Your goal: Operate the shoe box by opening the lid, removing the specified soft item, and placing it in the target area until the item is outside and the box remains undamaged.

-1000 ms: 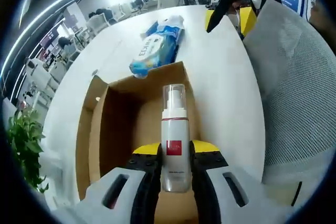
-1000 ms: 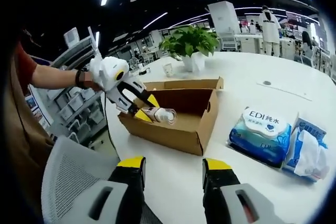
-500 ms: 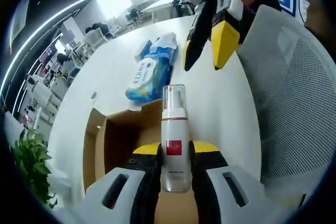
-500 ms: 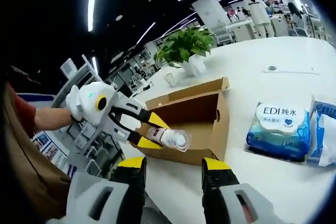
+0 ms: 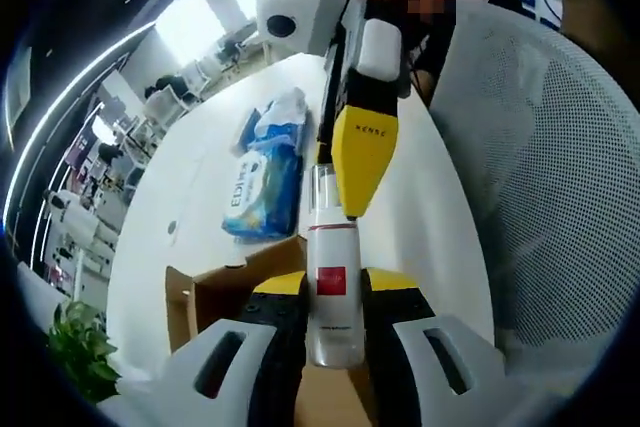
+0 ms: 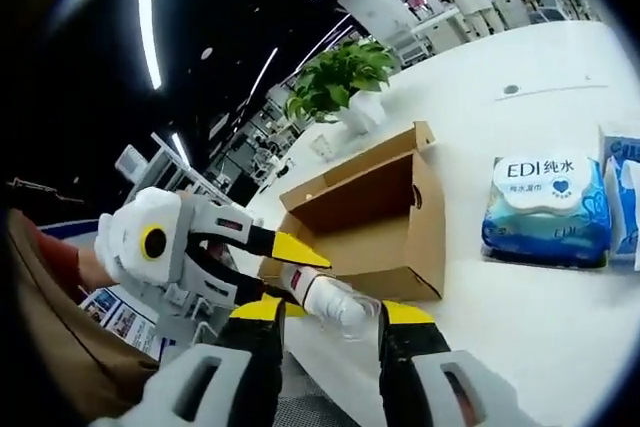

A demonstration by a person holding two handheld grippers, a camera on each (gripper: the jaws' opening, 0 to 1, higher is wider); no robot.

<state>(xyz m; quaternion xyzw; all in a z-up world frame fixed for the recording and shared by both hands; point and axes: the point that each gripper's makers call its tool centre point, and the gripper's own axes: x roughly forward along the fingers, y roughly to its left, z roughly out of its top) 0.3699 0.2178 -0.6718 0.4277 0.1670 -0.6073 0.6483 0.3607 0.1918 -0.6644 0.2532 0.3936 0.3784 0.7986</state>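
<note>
My left gripper (image 5: 332, 292) is shut on a white pump bottle (image 5: 331, 247) with a red label and a clear cap, held above the open cardboard shoe box (image 5: 225, 292). My right gripper (image 5: 336, 183) reaches in from above, its yellow fingers on either side of the bottle's cap. In the right gripper view my right gripper (image 6: 332, 313) stands open with the bottle's cap (image 6: 340, 302) between its jaws. There the left gripper (image 6: 295, 282) holds the bottle from the left, in front of the box (image 6: 380, 217).
A blue wipes pack (image 5: 262, 187) (image 6: 545, 209) lies on the white round table (image 5: 215, 162) beyond the box, with a second opened pack (image 6: 622, 187) beside it. A grey mesh chair (image 5: 545, 187) stands close on the right. A potted plant (image 6: 338, 77) is behind the box.
Both grippers have closed in on each other. The right gripper's jaws now flank the bottle's cap. The left gripper has lifted the bottle higher and away from the box.
</note>
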